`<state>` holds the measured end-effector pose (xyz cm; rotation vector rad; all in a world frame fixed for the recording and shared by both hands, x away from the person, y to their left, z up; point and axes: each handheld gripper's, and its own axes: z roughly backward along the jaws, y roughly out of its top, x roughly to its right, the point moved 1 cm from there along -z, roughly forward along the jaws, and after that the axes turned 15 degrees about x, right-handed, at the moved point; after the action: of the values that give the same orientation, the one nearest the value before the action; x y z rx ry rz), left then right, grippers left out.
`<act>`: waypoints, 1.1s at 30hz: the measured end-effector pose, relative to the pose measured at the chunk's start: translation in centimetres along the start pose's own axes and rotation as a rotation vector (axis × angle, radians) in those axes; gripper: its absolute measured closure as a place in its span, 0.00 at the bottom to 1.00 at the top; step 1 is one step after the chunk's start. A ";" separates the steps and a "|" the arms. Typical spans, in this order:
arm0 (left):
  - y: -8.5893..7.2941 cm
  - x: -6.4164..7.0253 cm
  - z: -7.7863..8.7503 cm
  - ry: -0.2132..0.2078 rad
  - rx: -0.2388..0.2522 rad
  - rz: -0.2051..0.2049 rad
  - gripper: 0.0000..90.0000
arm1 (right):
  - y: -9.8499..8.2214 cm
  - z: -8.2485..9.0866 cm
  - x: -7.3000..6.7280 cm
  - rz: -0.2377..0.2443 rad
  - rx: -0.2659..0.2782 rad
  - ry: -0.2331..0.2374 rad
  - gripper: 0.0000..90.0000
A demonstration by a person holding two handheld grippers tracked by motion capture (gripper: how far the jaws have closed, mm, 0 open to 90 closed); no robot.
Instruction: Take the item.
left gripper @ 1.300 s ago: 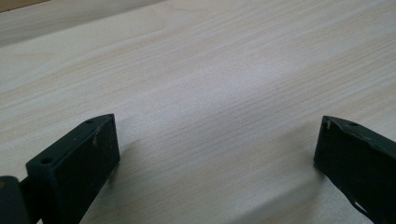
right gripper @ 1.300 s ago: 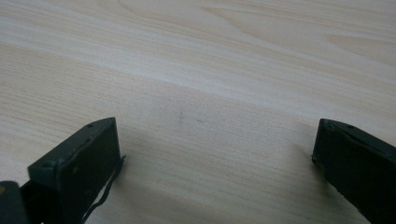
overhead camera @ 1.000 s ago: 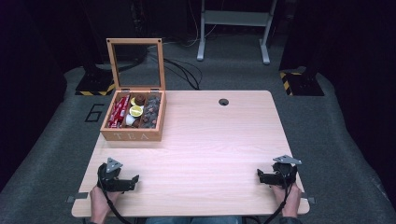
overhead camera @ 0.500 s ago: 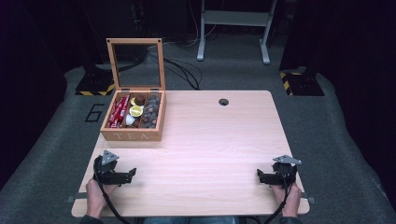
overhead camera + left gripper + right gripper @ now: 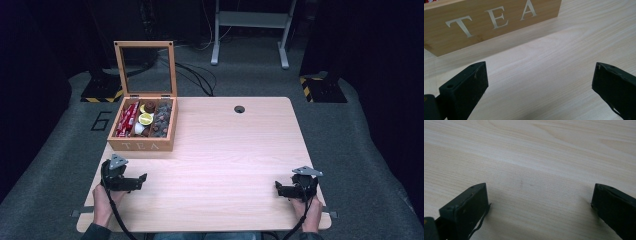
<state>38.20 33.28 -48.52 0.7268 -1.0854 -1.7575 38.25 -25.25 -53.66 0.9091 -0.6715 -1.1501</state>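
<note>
An open wooden tea box with a glass-paned lid raised upright sits near the far left corner of the light wooden tabletop, its compartments holding red packets, dark pods and a yellow-topped capsule. The left gripper hovers just in front of the box, jaws spread wide and empty, facing its "TEA" lettering. The right gripper, well apart at the near right edge, is likewise released, holding nothing.

The open tea box stands at the far left of the desk, its raised lid blocking its far side. The middle, right and near desk lie bare for passing.
</note>
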 end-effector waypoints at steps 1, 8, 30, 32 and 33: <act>0.3 -0.1 0.0 -0.001 -0.002 -0.006 0.00 | 0.0 0.0 0.0 0.000 0.000 0.000 0.00; 1.4 -0.4 -0.2 0.001 0.009 -0.019 0.01 | 0.0 0.0 0.0 0.000 0.000 0.000 0.00; 5.4 -1.4 -1.3 -0.007 0.042 -0.041 0.02 | 0.0 0.0 0.0 0.000 0.001 0.000 0.00; 5.8 -1.6 -1.4 -0.009 0.045 -0.039 0.02 | 0.0 0.0 0.0 0.004 0.002 0.001 0.00; 6.2 -1.8 -1.5 -0.011 0.046 -0.040 0.02 | 0.0 0.0 0.0 0.003 0.002 0.001 0.00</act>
<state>42.62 33.15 -43.56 0.7728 -1.1290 -1.7771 38.25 -25.28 -53.67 0.9100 -0.6735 -1.1465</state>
